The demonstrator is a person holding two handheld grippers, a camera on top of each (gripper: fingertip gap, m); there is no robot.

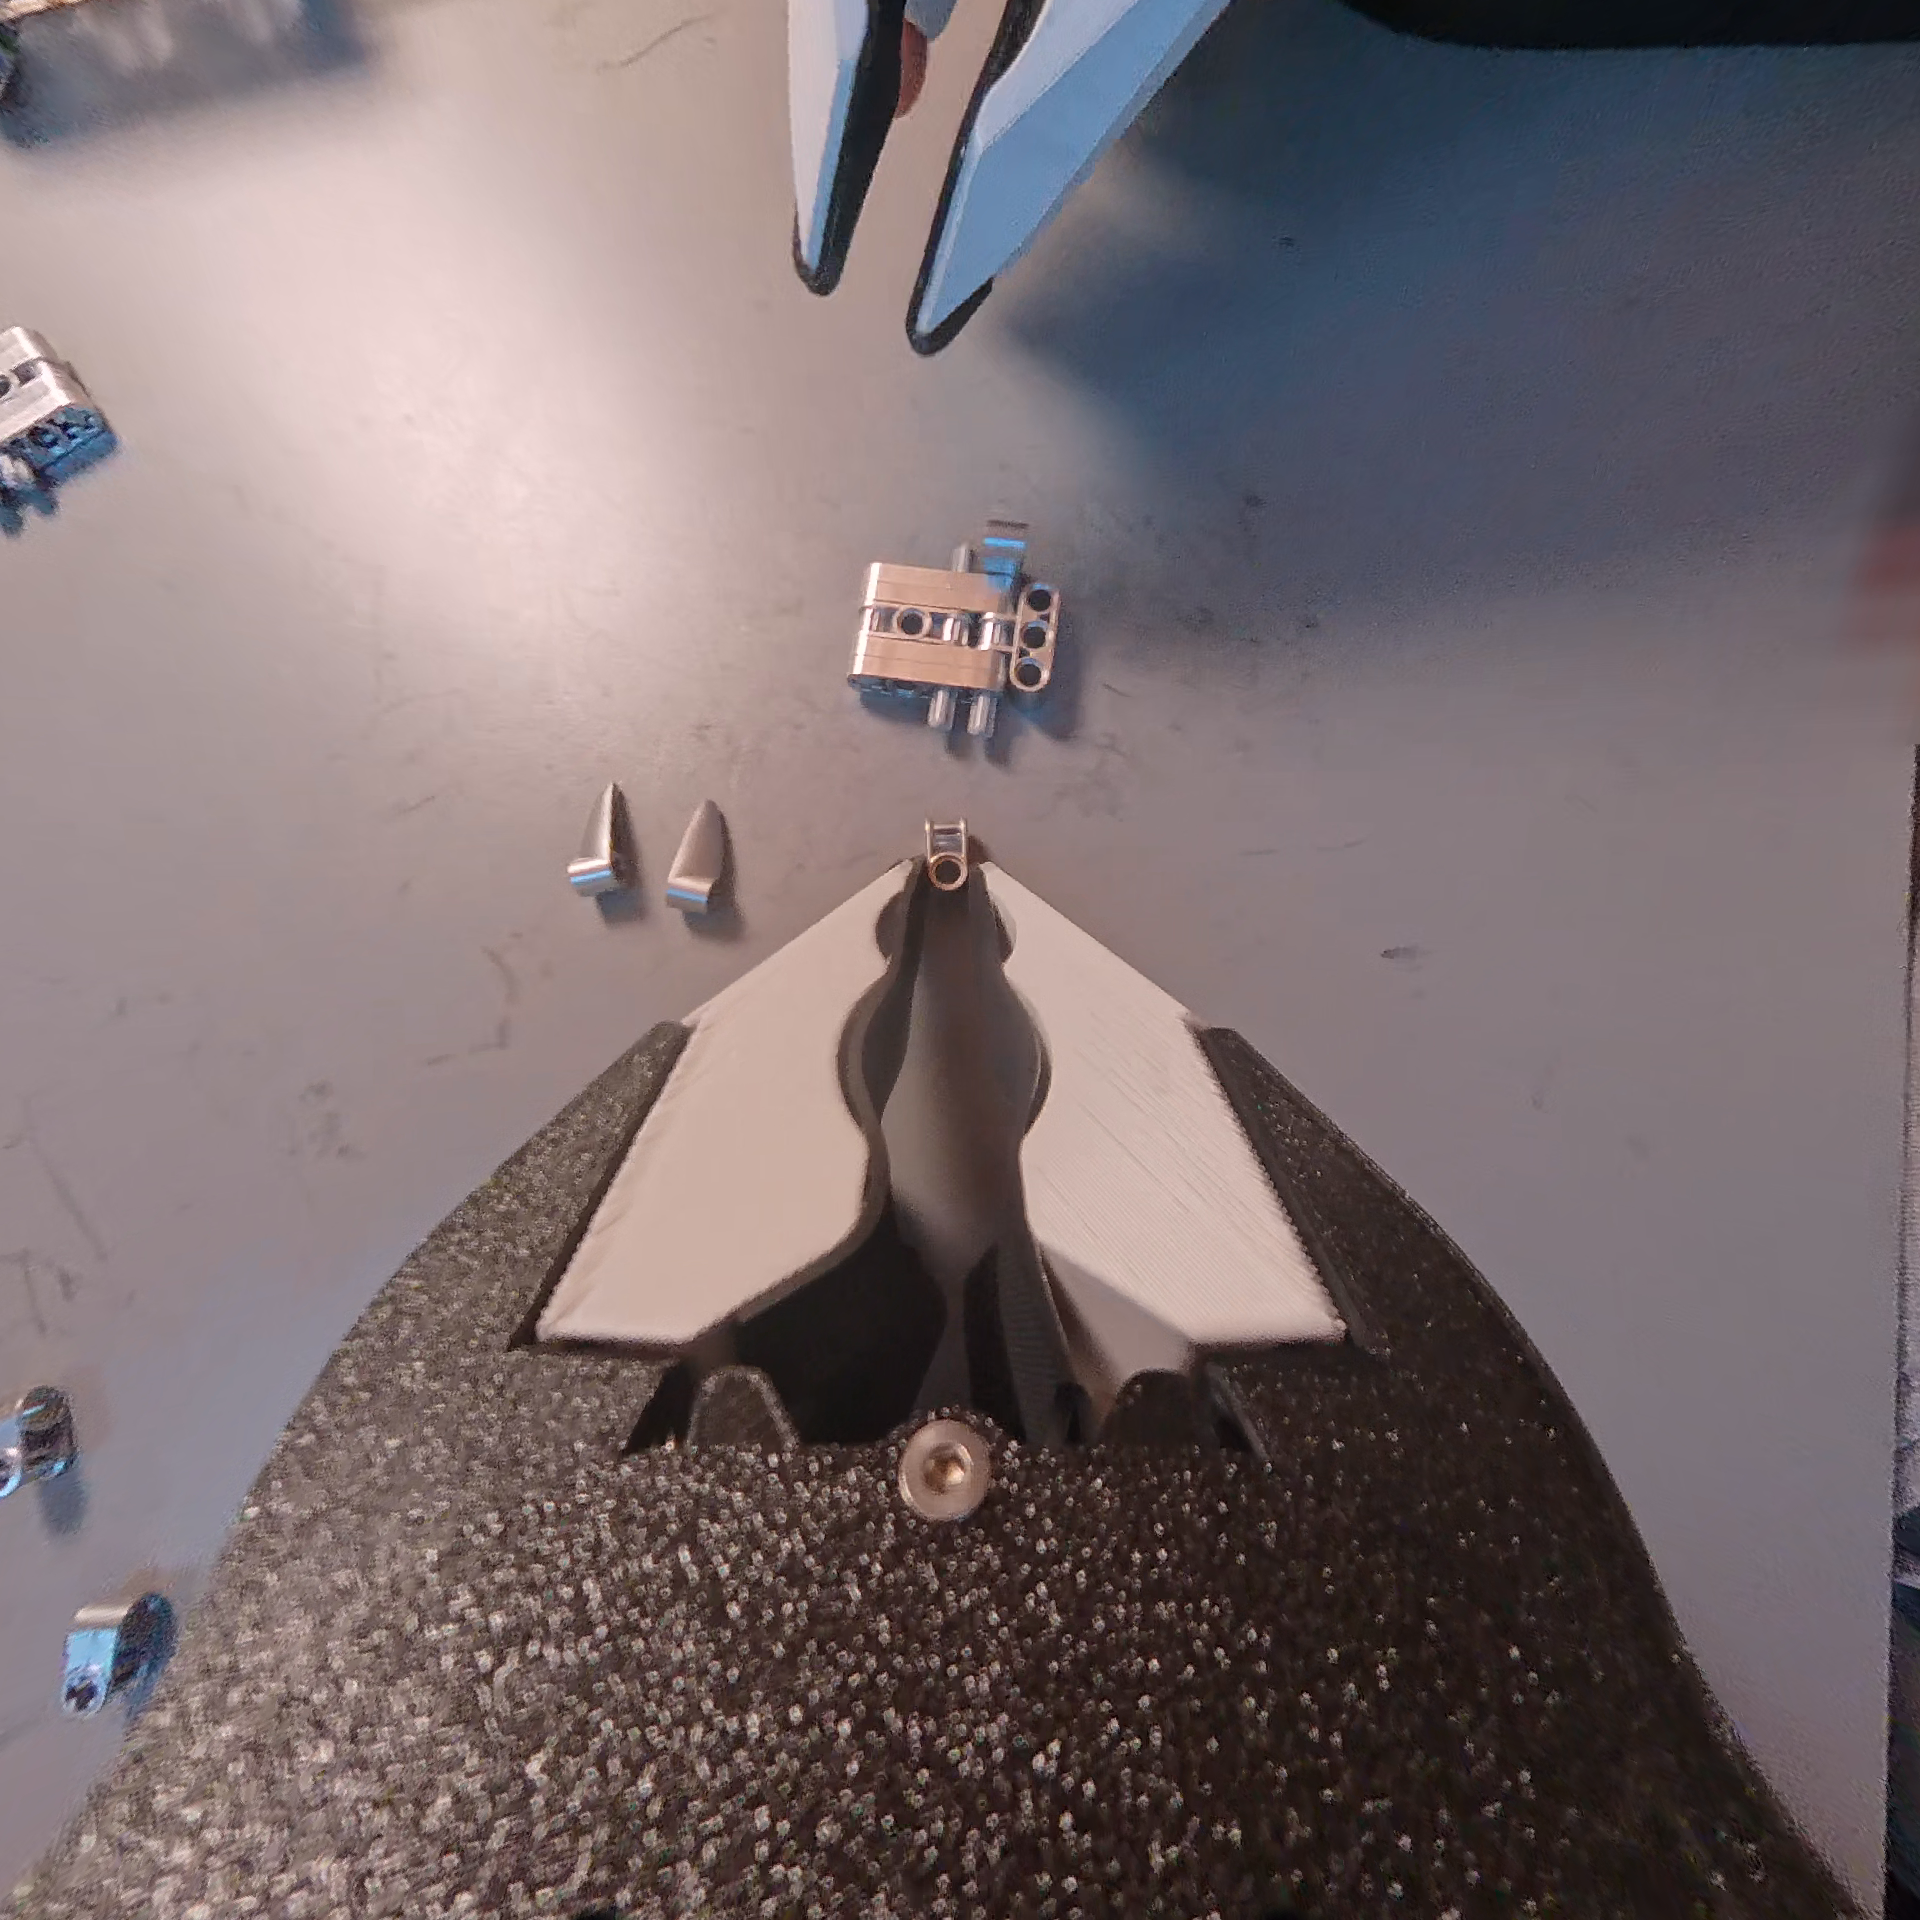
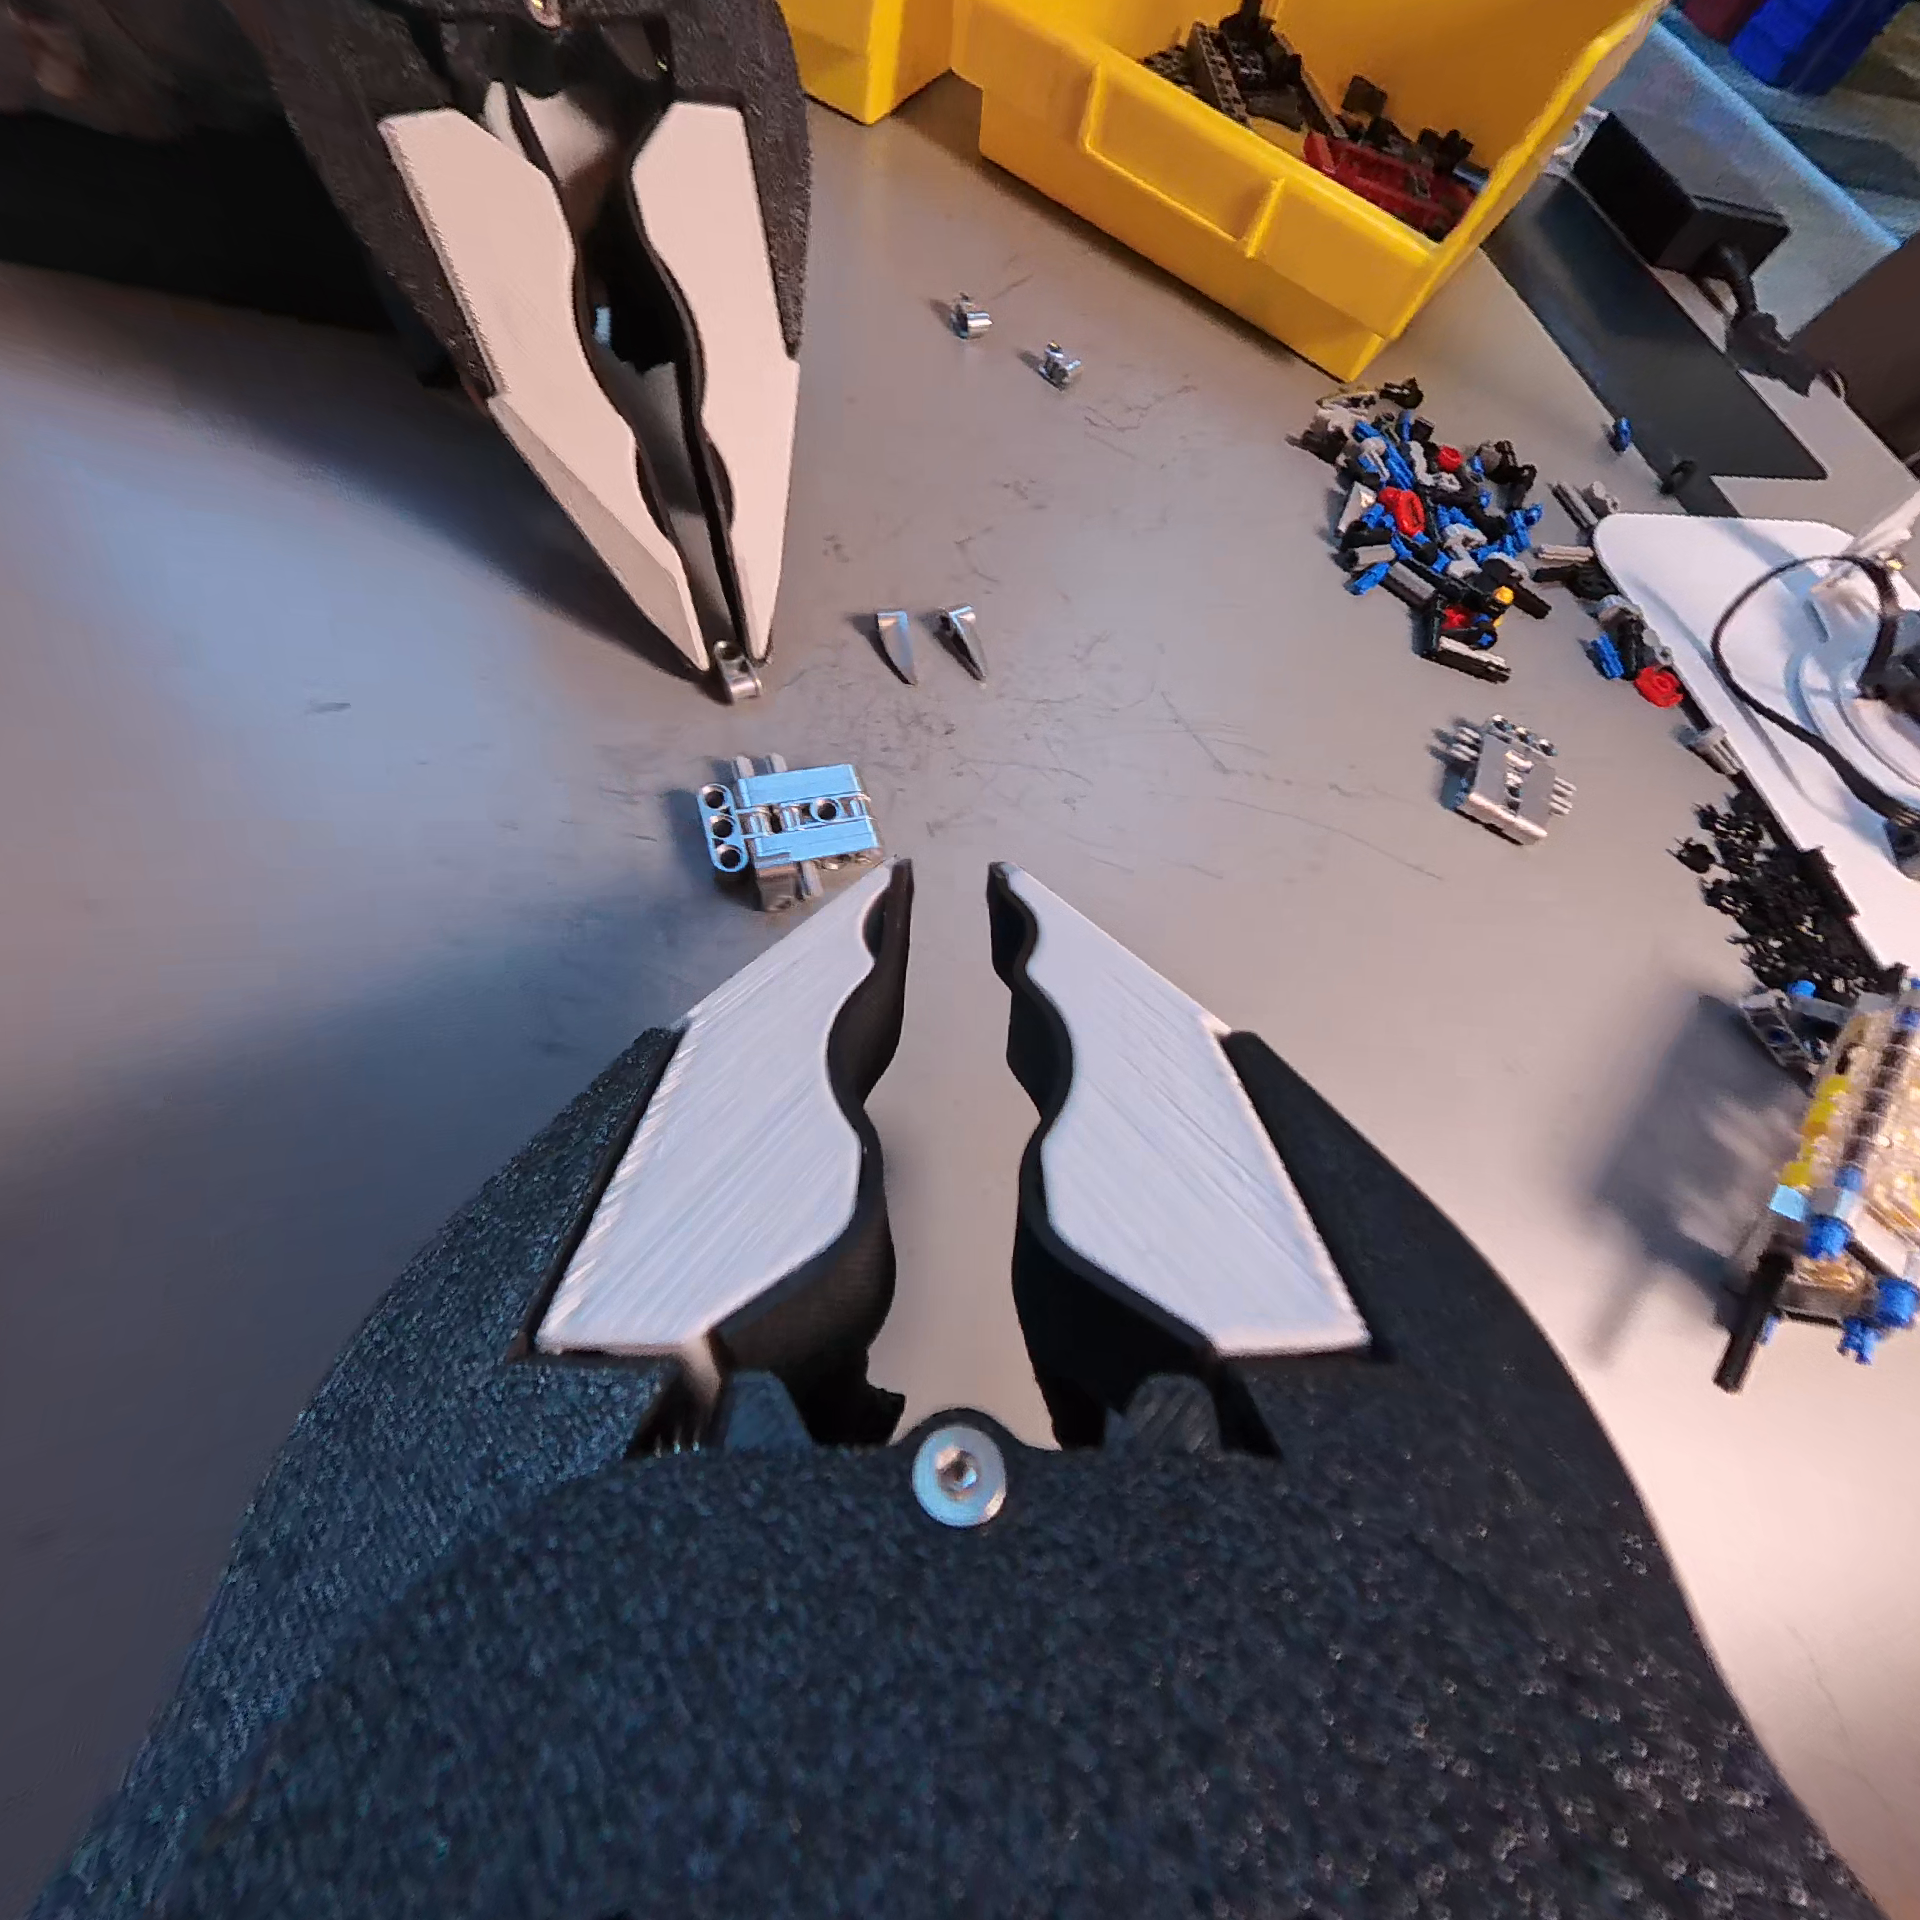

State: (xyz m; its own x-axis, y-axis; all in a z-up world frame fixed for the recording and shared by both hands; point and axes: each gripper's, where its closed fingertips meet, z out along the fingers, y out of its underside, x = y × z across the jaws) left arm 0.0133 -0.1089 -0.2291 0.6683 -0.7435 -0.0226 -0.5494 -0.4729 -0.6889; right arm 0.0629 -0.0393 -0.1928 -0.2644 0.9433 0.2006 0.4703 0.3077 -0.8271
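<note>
My left gripper (image 1: 948,871) is shut on a small grey connector piece (image 1: 948,854) held at its fingertips, just above the grey table. It also shows in the right wrist view (image 2: 734,657), with the connector (image 2: 736,670) at its tips. A small grey brick assembly (image 1: 958,636) lies just beyond the left gripper, and in the right wrist view (image 2: 784,826) it lies left of my right fingertips. My right gripper (image 2: 948,873) is open and empty, low over the table beside the assembly. It shows at the top of the left wrist view (image 1: 883,301). Two grey curved pieces (image 1: 644,854) lie to the left.
Yellow bins (image 2: 1226,156) with dark parts stand at the back. A pile of blue, black and red small parts (image 2: 1434,520) lies right. Another grey assembly (image 2: 1507,792) sits nearby, and a white board (image 2: 1704,623) with cables and a partly built model (image 2: 1860,1195) lie at the right edge. Left tips to right tips: about 10 centimeters. The grey assembly (image 2: 1507,792) is about equally far from each gripper, around 20 centimeters.
</note>
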